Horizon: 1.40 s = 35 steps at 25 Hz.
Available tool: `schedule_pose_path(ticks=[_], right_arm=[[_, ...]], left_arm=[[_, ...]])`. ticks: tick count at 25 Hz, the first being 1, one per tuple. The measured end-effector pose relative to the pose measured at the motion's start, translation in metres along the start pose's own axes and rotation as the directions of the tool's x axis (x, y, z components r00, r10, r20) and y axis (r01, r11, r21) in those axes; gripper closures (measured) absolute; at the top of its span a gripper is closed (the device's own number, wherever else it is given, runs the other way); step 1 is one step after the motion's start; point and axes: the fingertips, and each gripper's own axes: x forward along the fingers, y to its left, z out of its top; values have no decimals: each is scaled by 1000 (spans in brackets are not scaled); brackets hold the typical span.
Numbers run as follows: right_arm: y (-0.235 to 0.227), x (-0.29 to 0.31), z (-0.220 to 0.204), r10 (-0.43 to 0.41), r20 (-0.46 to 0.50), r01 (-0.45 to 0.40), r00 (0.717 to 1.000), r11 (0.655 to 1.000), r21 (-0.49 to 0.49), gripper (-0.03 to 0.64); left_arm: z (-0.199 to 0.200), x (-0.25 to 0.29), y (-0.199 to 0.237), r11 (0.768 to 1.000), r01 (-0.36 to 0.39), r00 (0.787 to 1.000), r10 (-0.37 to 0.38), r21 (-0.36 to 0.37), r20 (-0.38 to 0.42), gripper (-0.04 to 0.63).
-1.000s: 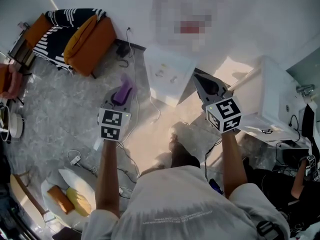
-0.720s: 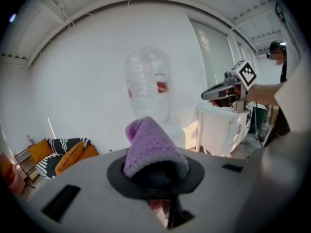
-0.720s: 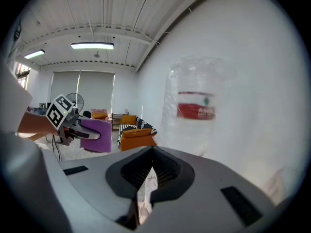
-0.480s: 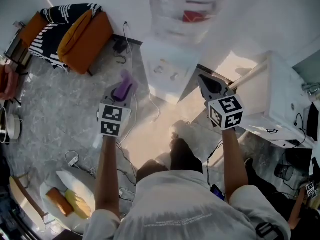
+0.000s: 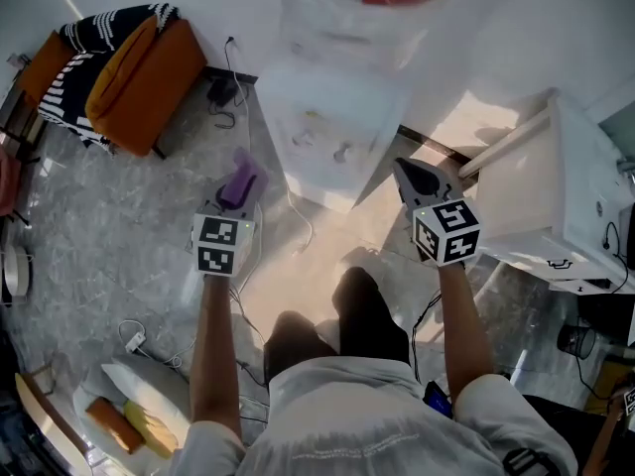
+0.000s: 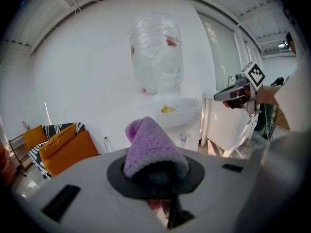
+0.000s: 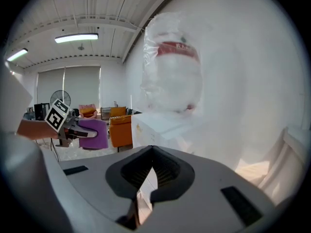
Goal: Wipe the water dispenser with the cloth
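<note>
The water dispenser is the biggest thing in front of us. It is a white upright body, its long axis vertical, with a clear bottle seated on top. It stands ahead of both grippers: forward and a little to the right of the left one, forward and to the left of the right one. Neither touches it.

A white cabinet stands off the right gripper's outer side. An orange chair sits well out to the left of the left gripper, against the same wall as the dispenser.

The left gripper is clamped on the purple cloth. The cloth bunches up out of its tips and pokes forward along the gripper's own line, towards the dispenser's front face. The right gripper carries nothing; we see its jaws drawn almost together, with only a thin sliver of light between them, aimed at the dispenser's side.

We judge that wiping has not started, since the cloth hangs in the air short of the white front. The cloth sits in the left gripper, so that one must push forward and slightly right until the cloth presses flat on the panel. The right gripper looks about as near, but it has nothing to wipe with.
</note>
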Motion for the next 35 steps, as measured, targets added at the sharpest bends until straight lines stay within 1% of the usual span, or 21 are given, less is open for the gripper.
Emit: schedule_pose_path(ticks=[7, 11, 13, 16, 19, 22, 25, 29, 32, 35], right_arm=[[-31, 36, -84, -53, -4, 53, 999, 999, 12, 603], [-46, 61, -130, -97, 39, 96, 995, 995, 24, 603], [-50, 75, -156, -115, 67, 113, 991, 993, 28, 603], [-48, 90, -198, -125, 103, 120, 987, 991, 54, 603], [-47, 100, -234, -125, 130, 117, 984, 991, 66, 603], [-53, 106, -271, -137, 121, 128, 983, 989, 78, 603], [-59, 106, -300, -156, 93, 144, 983, 982, 122, 603], [-61, 102, -319, -177, 75, 166, 981, 976, 140, 603], [-57, 103, -324, -183, 70, 173, 981, 976, 128, 603], [-49, 102, -328, -174, 53, 170, 983, 982, 81, 603]], left_arm=[[-76, 73, -8, 1000, 19, 1000, -19, -17, -16, 531], [-122, 119, -10, 1000, 29, 1000, -29, 13, 8, 531], [-153, 145, -10, 999, 31, 999, -31, 22, 17, 531], [-206, 185, -11, 999, 37, 999, -37, 12, 26, 531], [-244, 226, -8, 999, 30, 999, -30, 12, 25, 531], [-272, 260, -1, 1000, 3, 1000, -3, 18, 8, 531], [-286, 289, 13, 999, -33, 999, 33, 7, -17, 531], [-283, 313, 18, 999, -39, 999, 39, -11, 5, 531], [-278, 319, 6, 999, -29, 1000, 28, 15, 11, 531], [-281, 322, -13, 998, -2, 1000, 2, 55, -2, 531]])
